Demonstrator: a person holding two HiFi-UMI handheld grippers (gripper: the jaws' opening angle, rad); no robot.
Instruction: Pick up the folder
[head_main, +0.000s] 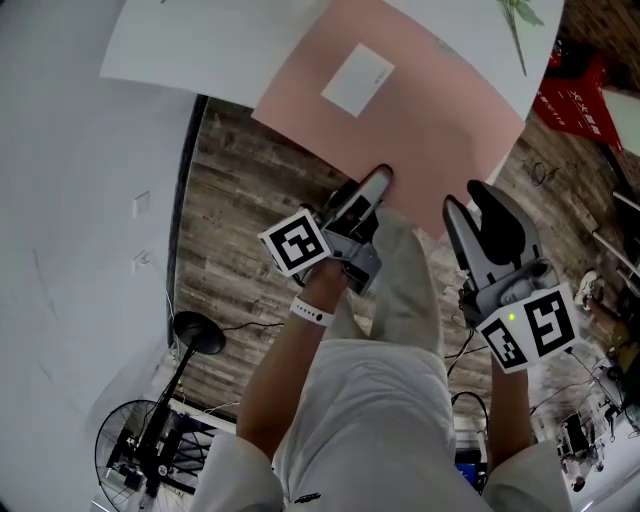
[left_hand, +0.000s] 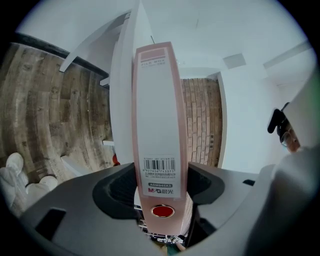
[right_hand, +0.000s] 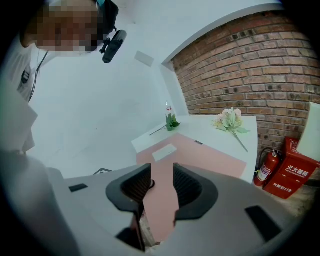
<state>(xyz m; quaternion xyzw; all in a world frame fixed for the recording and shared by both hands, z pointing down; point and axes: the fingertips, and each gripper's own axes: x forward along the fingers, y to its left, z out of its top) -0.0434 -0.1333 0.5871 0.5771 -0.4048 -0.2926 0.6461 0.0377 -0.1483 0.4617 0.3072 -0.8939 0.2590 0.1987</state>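
Head view: pink folder (head_main: 400, 120) lies flat-on to us. Its far part is over the white table (head_main: 200, 50) and its near edge is out past the table rim, above the wood floor (head_main: 240, 200). We cannot tell whether it rests on the tabletop or hangs clear.

The left gripper (head_main: 378, 180) has the folder by its near edge. A white wristband (head_main: 312, 312) shows on that arm. The right gripper (head_main: 468, 200) sits just beside the folder's near right corner.

Left gripper view: only here do we see the folder (left_hand: 159, 125) edge-on. The spine rises straight out of the left gripper (left_hand: 160, 185), with both jaws pressed against its sides. On the spine we note a white label with a barcode and a red round spot low down. A brick wall (left_hand: 200, 120) stands behind.

Right gripper view: the right gripper (right_hand: 161, 180) has its jaws standing apart, clamping nothing. The cover of the folder (right_hand: 200, 155) shows face-on through the gap, narrowing to a corner low in the frame. We cannot tell whether it touches either jaw.

This view alone shows the flowers (right_hand: 230, 120) on the table (right_hand: 200, 127) and the fire extinguisher (right_hand: 267, 167) by a red box (right_hand: 295, 175).
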